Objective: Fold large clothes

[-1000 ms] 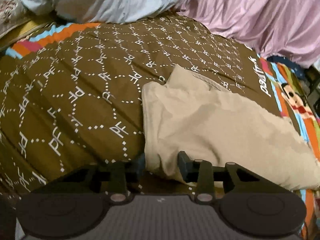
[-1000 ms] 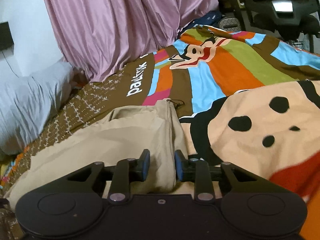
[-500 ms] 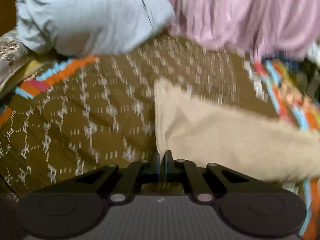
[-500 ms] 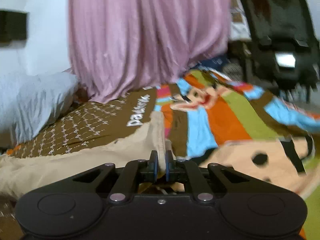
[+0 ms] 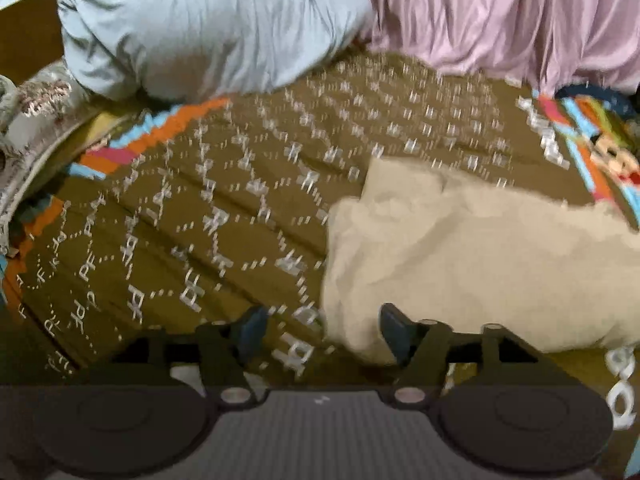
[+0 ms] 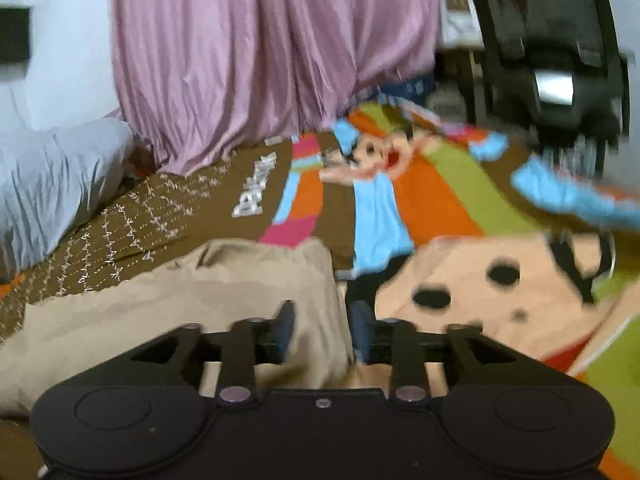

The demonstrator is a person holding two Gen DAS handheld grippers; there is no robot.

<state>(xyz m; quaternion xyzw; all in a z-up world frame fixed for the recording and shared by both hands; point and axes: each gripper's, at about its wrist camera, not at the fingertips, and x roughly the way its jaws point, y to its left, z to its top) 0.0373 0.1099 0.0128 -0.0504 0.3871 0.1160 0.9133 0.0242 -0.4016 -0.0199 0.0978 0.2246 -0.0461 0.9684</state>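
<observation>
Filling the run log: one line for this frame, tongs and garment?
left tongs: opening, not gripping | right tongs: opening, not gripping | beige garment: folded, lying on bedspread, edges between both jaws | phase: release after fold

One beige garment (image 5: 460, 248), one pillow (image 5: 208, 24), one curtain (image 6: 248, 52).

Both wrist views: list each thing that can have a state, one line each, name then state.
beige garment: folded, lying flat on the bedspread, held by neither gripper.
left gripper: jaws opening, garment's corner between them, pads clear.
right gripper: jaws opening, garment's edge between them, pads clear.
pink curtain: drawn, hanging.
bedspread: spread out.
</observation>
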